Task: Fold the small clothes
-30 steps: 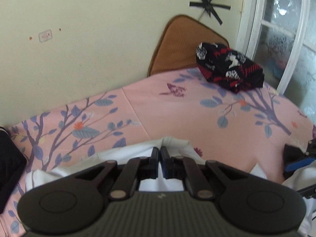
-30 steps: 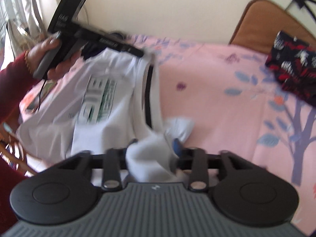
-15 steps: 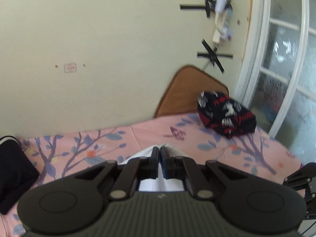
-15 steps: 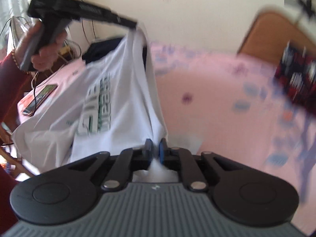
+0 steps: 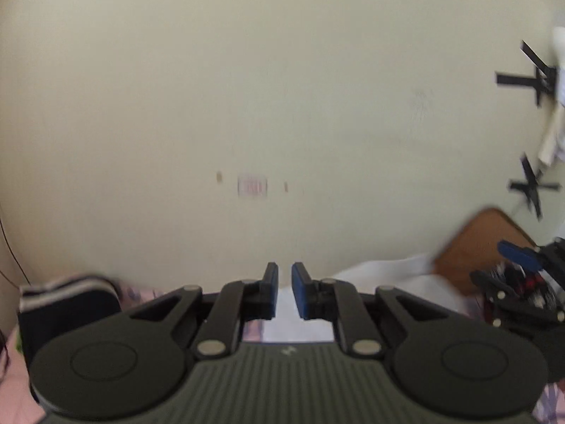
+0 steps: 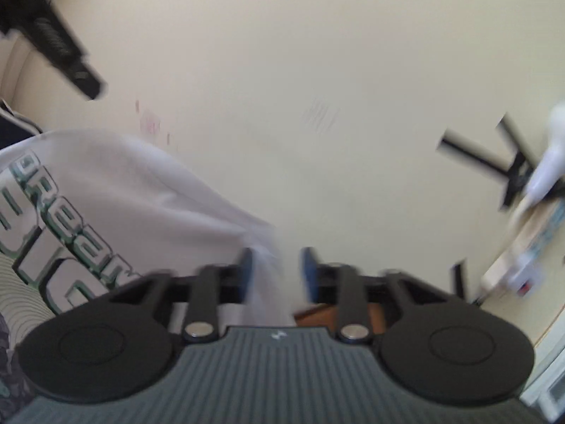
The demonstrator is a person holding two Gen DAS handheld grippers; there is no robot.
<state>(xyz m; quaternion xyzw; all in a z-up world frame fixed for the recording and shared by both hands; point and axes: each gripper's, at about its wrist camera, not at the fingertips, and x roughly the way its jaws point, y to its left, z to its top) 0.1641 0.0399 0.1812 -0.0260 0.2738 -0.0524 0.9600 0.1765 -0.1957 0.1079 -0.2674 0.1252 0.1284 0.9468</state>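
Left gripper (image 5: 284,295): nearest in the left wrist view; its jaws have just been opening and stand a narrow gap apart, with nothing pinched between the blue pads.
Right gripper (image 6: 276,275): nearest in the right wrist view; its jaws have just been opening and stand moderately apart; a fold of cloth lies against the left pad, and the right pad is clear of it.
White T-shirt (image 6: 106,212): lifted in the air, it hangs to the left of the right gripper, its green and black lettering facing the camera; the picture is blurred.
Bed (image 5: 10,381): pink patterned sheet, only slivers showing at the bottom corners of the left wrist view.
Dark garment (image 5: 67,307): lies at the bed's left edge.
Brown cushion (image 5: 476,247): leans against the wall at the bed's far right corner.
Wall (image 5: 282,88): pale and plain, with black tape crosses (image 5: 529,77) at the far right.
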